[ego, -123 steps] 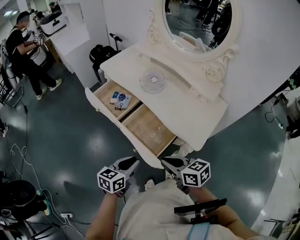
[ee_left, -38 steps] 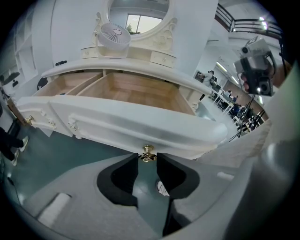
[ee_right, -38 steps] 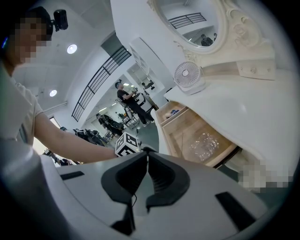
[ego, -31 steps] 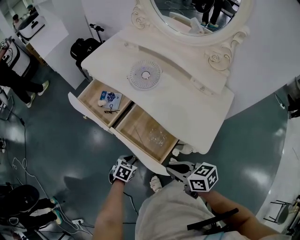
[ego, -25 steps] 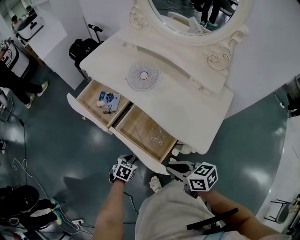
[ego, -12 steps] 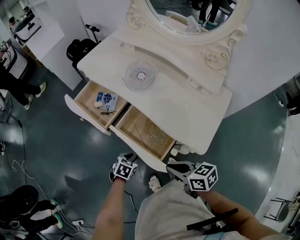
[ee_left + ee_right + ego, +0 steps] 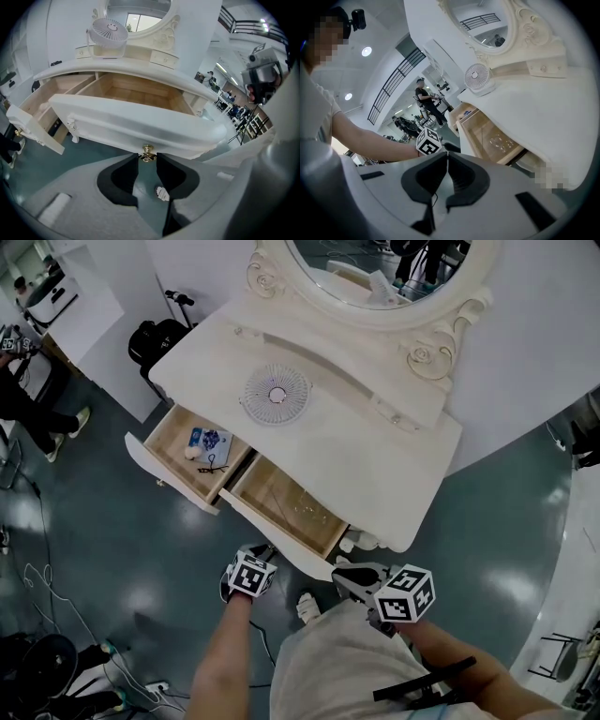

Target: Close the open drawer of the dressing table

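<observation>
Left gripper (image 7: 147, 159) has its jaws spread, and the brass knob (image 7: 148, 151) of the open drawer (image 7: 140, 125) sits right at their tips, between them; whether the pads touch it is unclear. Right gripper (image 7: 446, 154), jaws pressed together on nothing, hangs beside it, short of the dressing table (image 7: 543, 108)

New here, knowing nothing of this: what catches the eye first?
A cream dressing table with an oval mirror fills the head view, both its drawers pulled open below a round fan. The left tool has its open jaws at the nearer drawer's brass knob.
</observation>
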### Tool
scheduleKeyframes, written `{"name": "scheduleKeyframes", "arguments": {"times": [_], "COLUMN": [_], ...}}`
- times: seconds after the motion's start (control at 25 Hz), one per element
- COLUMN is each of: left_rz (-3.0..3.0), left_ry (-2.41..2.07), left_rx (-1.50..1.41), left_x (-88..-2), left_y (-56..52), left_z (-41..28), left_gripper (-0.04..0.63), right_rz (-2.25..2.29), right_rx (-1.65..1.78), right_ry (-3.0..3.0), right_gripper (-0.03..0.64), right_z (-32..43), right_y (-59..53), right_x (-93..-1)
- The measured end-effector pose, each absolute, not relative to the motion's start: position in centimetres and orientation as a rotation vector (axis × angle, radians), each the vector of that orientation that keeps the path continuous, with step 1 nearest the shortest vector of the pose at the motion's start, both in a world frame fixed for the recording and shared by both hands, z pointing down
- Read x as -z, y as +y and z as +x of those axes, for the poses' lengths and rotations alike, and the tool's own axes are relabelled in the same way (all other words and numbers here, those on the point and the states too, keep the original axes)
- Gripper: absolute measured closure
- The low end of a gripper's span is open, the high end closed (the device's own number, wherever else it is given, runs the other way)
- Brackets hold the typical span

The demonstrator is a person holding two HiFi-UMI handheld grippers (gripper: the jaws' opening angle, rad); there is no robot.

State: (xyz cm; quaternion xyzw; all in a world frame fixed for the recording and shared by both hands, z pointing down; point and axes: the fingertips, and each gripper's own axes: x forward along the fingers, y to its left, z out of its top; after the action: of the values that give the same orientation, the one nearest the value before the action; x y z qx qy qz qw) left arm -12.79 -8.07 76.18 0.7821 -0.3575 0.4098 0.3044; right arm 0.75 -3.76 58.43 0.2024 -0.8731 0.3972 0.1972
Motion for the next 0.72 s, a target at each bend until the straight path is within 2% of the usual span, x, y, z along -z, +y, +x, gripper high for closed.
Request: {"name": "scheduleKeyframes", "arguments": {"times": [0.72], "left_rz": [2.091], "left_ry": [-0.932], "left_rx": [-1.076], "left_x": [-76.0], "left_y": [-10.3], "left_z": [-11.3], "left_gripper": [0.468], "right_rz": [0.588], "right_rx": [-1.125], "right_ry": [-2.435], "right_gripper": [0.598], "right_z": [1.8], "right_y": [-5.2], "right_x": [-58.5]}}
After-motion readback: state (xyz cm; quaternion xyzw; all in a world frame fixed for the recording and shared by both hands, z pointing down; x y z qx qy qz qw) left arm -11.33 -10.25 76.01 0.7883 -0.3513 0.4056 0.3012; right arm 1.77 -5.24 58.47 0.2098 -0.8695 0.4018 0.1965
